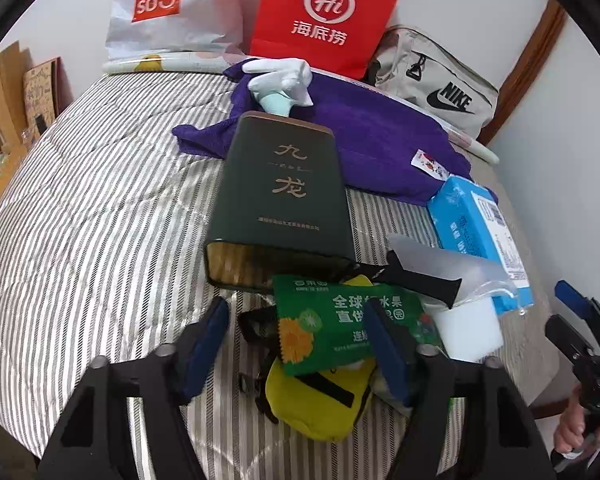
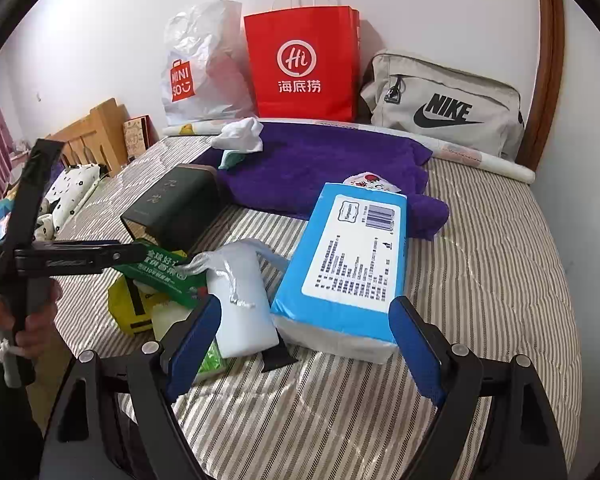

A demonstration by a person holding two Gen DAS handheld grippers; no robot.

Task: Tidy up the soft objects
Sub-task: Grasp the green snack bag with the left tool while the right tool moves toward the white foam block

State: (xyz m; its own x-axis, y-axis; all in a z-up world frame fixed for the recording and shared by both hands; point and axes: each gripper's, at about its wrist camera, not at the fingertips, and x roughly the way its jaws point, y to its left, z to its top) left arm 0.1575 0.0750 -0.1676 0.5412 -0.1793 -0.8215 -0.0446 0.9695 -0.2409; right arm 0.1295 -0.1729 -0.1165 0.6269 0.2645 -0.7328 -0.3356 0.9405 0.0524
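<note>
While my left gripper (image 1: 296, 344) is spreading its jaws around the green packet (image 1: 340, 324) beside the dark tin (image 1: 280, 200), my right gripper (image 2: 308, 344) is gaping before the blue tissue pack (image 2: 348, 264).

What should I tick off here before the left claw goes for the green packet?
1. Left claw open: ok, fingers spread on either side of the green packet.
2. Packet free to lift: not ok, a black strap lies close above it and it rests on a yellow pouch.
3. Right claw out of the way: ok, open and empty, facing the blue tissue pack.
4. Dark green box clear of the path: cannot tell, its near end sits just behind the packet.
5. Striped bedding offers free space to the left: ok.
</note>
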